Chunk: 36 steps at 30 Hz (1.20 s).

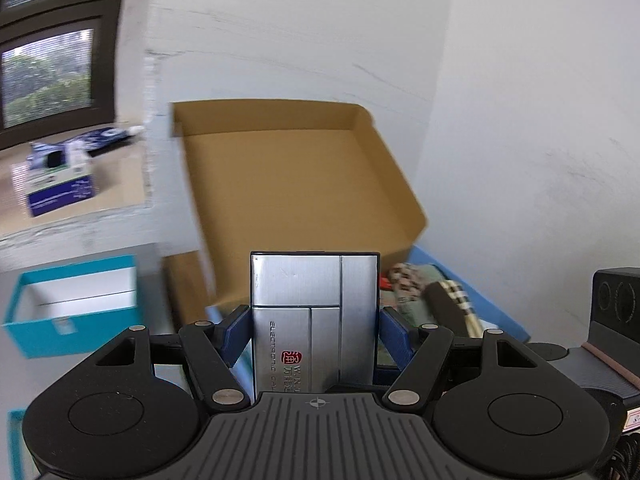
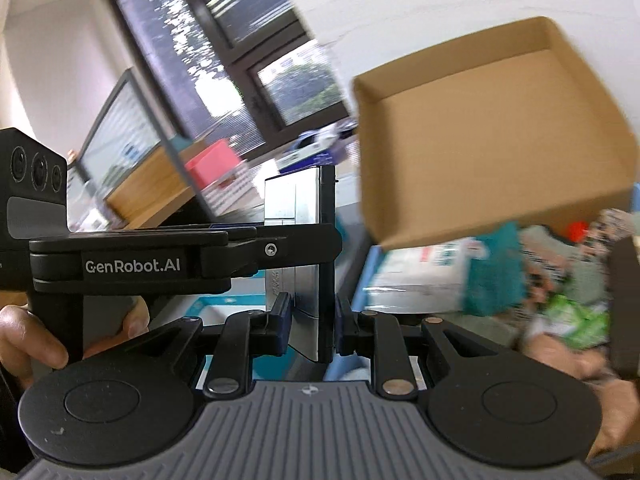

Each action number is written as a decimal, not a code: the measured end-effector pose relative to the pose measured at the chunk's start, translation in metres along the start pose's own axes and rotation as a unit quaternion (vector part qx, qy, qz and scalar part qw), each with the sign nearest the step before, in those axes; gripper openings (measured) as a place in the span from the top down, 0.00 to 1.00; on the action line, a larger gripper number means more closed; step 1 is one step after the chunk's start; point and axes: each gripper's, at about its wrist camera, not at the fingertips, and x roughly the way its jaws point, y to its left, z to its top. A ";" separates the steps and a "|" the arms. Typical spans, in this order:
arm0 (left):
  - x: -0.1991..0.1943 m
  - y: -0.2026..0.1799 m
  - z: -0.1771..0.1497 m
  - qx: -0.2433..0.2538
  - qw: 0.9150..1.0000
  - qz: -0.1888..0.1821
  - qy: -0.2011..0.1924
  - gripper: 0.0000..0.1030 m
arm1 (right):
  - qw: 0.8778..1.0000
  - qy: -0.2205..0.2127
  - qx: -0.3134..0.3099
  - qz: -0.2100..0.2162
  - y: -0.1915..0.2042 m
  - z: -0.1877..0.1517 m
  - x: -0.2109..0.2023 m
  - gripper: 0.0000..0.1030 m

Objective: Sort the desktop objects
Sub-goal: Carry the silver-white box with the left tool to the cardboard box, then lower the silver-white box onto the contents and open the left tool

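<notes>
A silver calculator (image 1: 316,312) with a brushed metal cover stands upright between the blue pads of my left gripper (image 1: 316,332), which is shut on its two long sides. In the right wrist view the same calculator (image 2: 308,240) shows edge-on, and the left gripper (image 2: 296,252) crosses in from the left, clamped around its middle. My right gripper (image 2: 312,326) is shut on the calculator's near end, with a pad against each face. A person's hand (image 2: 36,340) holds the left gripper's handle.
An open cardboard box (image 1: 296,184) with its lid raised stands behind, against the white wall. A blue bin (image 1: 472,280) of cloth and packets lies under it. A teal box (image 1: 72,308) sits at the left, with a tissue box (image 1: 56,180) on the window sill.
</notes>
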 end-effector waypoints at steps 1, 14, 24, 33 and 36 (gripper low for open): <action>0.006 -0.005 0.001 0.004 1.000 -0.005 0.003 0.31 | 1.000 -0.003 0.006 -0.006 -0.006 0.000 -0.005 0.75; 0.091 -0.053 0.005 0.049 0.996 -0.044 0.060 0.31 | 0.993 -0.021 0.090 -0.078 -0.089 -0.011 -0.016 0.74; 0.140 -0.064 0.003 0.054 0.992 -0.038 0.104 0.31 | 0.991 -0.007 0.100 -0.091 -0.113 -0.017 -0.026 0.73; 0.150 -0.066 -0.004 0.064 0.990 -0.041 0.116 0.31 | 0.991 -0.001 0.083 -0.105 -0.111 -0.018 -0.045 0.73; 0.144 -0.057 -0.002 0.045 0.991 -0.054 0.113 0.30 | 0.990 0.000 0.079 -0.113 -0.112 -0.017 -0.047 0.73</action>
